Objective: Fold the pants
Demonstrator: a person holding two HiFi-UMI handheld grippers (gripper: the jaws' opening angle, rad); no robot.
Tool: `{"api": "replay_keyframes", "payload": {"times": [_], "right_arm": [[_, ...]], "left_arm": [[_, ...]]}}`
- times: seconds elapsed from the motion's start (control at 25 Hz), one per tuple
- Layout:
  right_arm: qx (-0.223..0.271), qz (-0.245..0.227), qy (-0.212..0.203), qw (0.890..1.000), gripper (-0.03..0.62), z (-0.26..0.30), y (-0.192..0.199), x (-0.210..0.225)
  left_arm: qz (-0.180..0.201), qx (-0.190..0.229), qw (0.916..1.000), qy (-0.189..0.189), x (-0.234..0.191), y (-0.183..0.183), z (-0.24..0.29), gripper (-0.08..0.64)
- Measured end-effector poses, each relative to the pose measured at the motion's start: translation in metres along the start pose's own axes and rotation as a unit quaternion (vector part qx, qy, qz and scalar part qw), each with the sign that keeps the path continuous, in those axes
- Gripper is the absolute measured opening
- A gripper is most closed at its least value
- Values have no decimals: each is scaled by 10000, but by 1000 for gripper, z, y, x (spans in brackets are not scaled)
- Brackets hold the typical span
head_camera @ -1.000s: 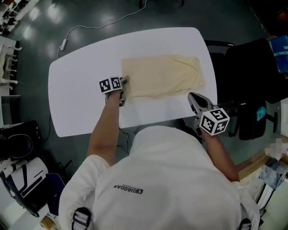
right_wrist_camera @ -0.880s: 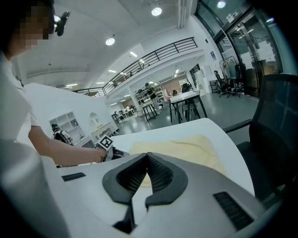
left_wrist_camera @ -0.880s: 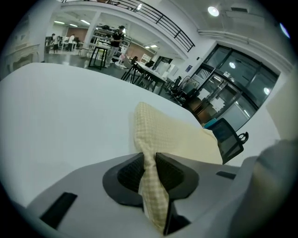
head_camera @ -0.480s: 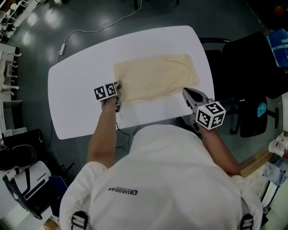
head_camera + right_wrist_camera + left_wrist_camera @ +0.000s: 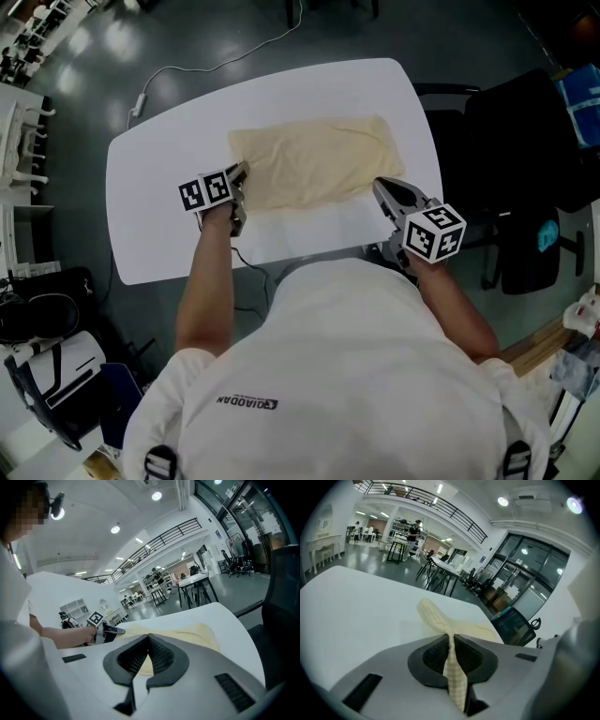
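Cream-coloured pants [image 5: 314, 159] lie folded flat on the white table [image 5: 150, 216]. My left gripper [image 5: 240, 172] is at their near left corner. Its jaws have just been closing and are shut on that corner. In the left gripper view a strip of checked cloth [image 5: 436, 618] runs up between the pads of the left gripper [image 5: 451, 637] and lifts off the table. My right gripper [image 5: 380, 186] hovers by the pants' near right corner. In the right gripper view the right gripper [image 5: 148, 637] has its jaw tips touching, with the pants [image 5: 187, 632] lying beyond them.
A black office chair [image 5: 525, 159] stands close to the table's right side. A white cable [image 5: 187, 66] trails on the dark floor behind the table. Bags and gear [image 5: 37, 319] sit on the floor at the left.
My left gripper has closed on the pants' corner and risen, drawing back to the left and pulling the cloth up. The right gripper has barely shifted.
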State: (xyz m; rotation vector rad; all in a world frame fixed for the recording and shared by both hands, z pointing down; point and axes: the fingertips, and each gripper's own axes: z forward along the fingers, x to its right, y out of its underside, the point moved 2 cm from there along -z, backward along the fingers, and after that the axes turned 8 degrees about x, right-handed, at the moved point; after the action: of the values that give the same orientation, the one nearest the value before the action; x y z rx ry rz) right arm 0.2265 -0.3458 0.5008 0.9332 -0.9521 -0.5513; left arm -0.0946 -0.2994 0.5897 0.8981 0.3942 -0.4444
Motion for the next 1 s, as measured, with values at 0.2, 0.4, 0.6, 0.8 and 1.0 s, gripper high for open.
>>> {"api": "replay_keyframes", "payload": {"times": [0.2,0.4,0.6,0.8,1.0], "right_arm": [[102,20,-138,9999,17,-4,-7,6],[208,72,-191,9996,17,-13,-13,15],[353,102,-126,9992,17,-24,-21,29],[502,189,-31,9986,17,-36,-27,50],[605,257,28,9978,17,-48,-30,69]], "left_arm": [[-152,232,9987,419,60,-25,-1,54],[-29,271,9980,566,101,-37,4,54],[142,295,9969,713,141,-46,9,54],[382,219,9950,894,184,-49,24,54],[485,94,9940,980,217,-44,48,54]]}}
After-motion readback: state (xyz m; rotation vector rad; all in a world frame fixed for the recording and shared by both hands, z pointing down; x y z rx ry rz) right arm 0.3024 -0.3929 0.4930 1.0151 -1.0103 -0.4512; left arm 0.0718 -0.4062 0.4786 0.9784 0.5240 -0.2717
